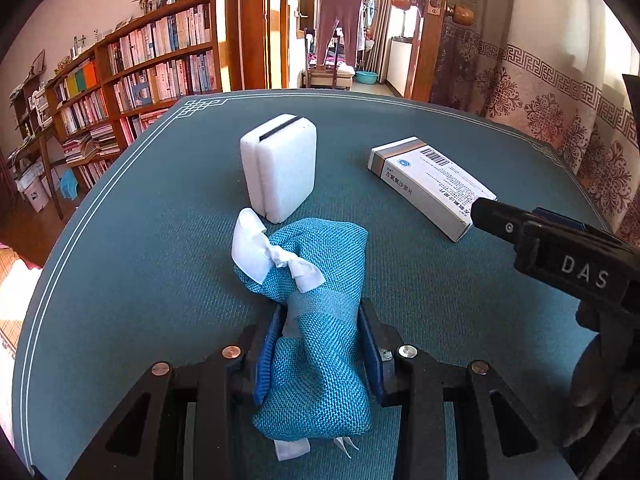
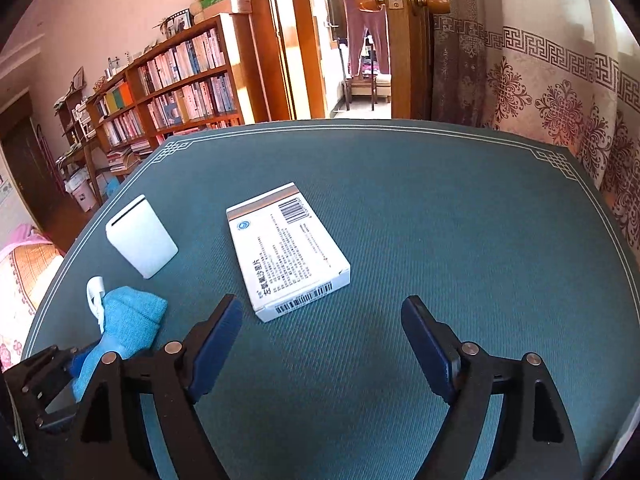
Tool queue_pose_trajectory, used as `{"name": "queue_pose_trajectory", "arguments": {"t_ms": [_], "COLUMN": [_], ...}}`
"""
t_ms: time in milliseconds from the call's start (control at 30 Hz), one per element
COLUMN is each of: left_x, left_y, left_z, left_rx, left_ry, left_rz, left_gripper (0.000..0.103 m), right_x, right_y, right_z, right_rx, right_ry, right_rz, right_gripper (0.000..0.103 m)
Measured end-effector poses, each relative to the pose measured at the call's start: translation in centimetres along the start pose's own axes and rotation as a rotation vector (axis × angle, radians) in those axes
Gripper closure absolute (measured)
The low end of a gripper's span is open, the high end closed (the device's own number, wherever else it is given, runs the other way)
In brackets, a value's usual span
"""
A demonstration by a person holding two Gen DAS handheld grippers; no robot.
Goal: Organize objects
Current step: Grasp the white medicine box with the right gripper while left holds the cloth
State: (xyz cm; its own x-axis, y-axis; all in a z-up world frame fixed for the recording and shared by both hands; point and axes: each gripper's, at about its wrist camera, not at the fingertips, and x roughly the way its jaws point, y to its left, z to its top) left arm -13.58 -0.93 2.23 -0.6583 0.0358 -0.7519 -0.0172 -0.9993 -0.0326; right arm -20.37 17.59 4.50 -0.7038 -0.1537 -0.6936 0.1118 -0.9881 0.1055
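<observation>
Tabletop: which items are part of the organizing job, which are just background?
Job:
blue woven pouch, clamped in left gripper
white sponge block
medicine box, ahead of open right gripper

Background:
bookshelf
curtain
hanging trousers

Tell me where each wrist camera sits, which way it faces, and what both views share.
Left wrist: sits behind the left gripper, looking down across the teal table mat; its blue pads pinch the woven blue fabric pouch; the right gripper's black finger intrudes at right.
Right wrist: sits behind the right gripper, open and empty, facing the flat white cardboard medicine box.
Shared: pouch, box, upright white foam block, mat, wooden bookshelf.
</observation>
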Motion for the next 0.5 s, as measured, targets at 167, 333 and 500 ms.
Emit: {"name": "queue_pose_trajectory", "arguments": {"t_ms": [167, 333, 500], "left_x": [0.0, 0.0, 0.0], "left_y": [0.2, 0.2, 0.2], "left_z": [0.0, 0.0, -0.1], "left_rx": [-0.009, -0.01, -0.009], "left_ry": [-0.002, -0.002, -0.003], "left_rz": [0.0, 0.0, 0.001], "left_gripper": [0.064, 0.064, 0.064], "right_x": [1.6, 3.4, 4.6], "right_y": [0.7, 2.3, 3.3], "right_z": [1.4, 2.1, 2.2], "right_rx": [-0.023, -0.106, -0.163], "right_ry": [0.002, 0.018, 0.054], "right_rz": [0.033, 0.022, 0.003], "right_gripper": [0.02, 0.018, 0.018]}}
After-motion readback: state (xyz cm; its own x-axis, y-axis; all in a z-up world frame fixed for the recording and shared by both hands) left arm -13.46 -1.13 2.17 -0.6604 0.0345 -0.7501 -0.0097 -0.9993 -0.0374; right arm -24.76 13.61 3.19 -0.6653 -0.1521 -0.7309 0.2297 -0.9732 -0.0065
